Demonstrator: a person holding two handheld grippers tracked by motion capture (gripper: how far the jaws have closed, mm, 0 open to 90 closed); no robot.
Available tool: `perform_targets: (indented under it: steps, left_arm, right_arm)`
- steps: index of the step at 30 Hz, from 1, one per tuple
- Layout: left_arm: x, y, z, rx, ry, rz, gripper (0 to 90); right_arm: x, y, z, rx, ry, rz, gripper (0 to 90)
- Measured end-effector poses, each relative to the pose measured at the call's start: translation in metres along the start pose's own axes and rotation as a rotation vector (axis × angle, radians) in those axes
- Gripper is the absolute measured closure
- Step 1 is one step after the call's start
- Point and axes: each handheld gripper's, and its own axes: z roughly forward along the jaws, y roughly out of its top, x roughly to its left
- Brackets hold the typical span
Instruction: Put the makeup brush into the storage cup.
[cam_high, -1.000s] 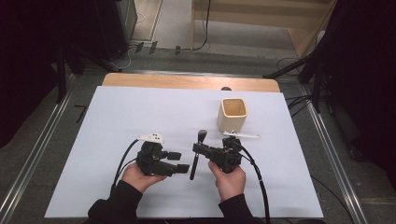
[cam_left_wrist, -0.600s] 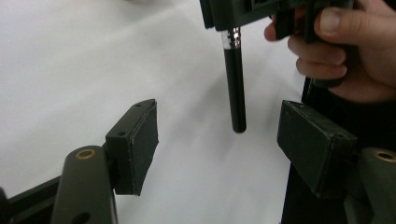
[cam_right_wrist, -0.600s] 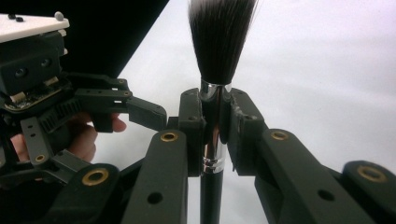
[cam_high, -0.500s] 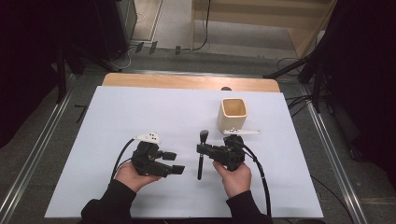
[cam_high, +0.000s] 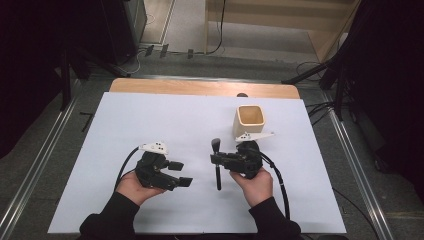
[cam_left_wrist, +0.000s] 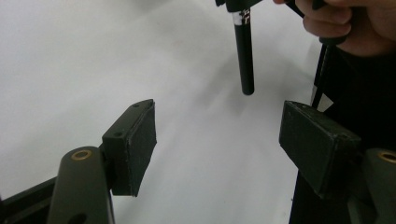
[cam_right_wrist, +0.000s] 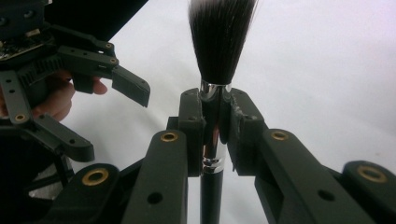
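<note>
A black makeup brush (cam_high: 217, 172) with dark bristles (cam_right_wrist: 222, 37) is held above the white table cover, bristle end pointing away from me. My right gripper (cam_high: 217, 160) points left and is shut on its silver ferrule (cam_right_wrist: 215, 100). My left gripper (cam_high: 182, 173) points right toward the brush with its jaws open and nothing between them. In the left gripper view the brush handle (cam_left_wrist: 244, 56) hangs ahead of the open pads (cam_left_wrist: 133, 140), apart from them. The left gripper (cam_right_wrist: 93, 93) also appears at the left of the right gripper view.
A beige square cup (cam_high: 250, 120) stands upright beyond the right gripper, near the table's far right. The white cover (cam_high: 150, 120) spreads over the wooden table (cam_high: 200, 88). Cables trail from both grippers toward me.
The brush in the right gripper has swung from a slight slant to lie straight, and it has shifted a little right. The left gripper has edged slightly left.
</note>
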Motion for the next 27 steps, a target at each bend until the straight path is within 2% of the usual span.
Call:
perform_targets:
  steps: [5,12,16,22,23,24,27]
  left_arm:
    - [0.002,-0.001,-0.004,0.008,0.011,0.006,27.7]
    - [0.005,-0.005,-0.010,0.045,0.040,0.036,27.4]
    - [0.006,-0.008,-0.015,0.068,0.094,0.080,27.3]
    - [0.011,-0.011,-0.020,0.077,0.122,0.102,27.3]
    - [0.011,-0.012,-0.021,0.075,0.124,0.110,27.3]
    - [0.012,-0.014,-0.023,0.089,0.147,0.138,27.4]
    - [0.014,-0.016,-0.023,0.103,0.158,0.144,27.4]
  right_arm:
    - [-0.003,0.002,-0.003,0.004,-0.004,-0.037,78.7]
    - [-0.008,0.004,-0.005,0.000,0.008,-0.048,78.6]
    - [-0.009,0.005,-0.008,-0.008,0.012,-0.054,78.7]
    - [-0.009,0.005,-0.011,-0.012,0.000,-0.069,78.6]
    - [-0.009,0.005,-0.011,-0.012,0.000,-0.069,78.6]
    - [-0.009,0.004,-0.012,-0.011,0.000,-0.067,78.7]
    - [-0.010,0.004,-0.012,-0.014,0.000,-0.071,78.6]
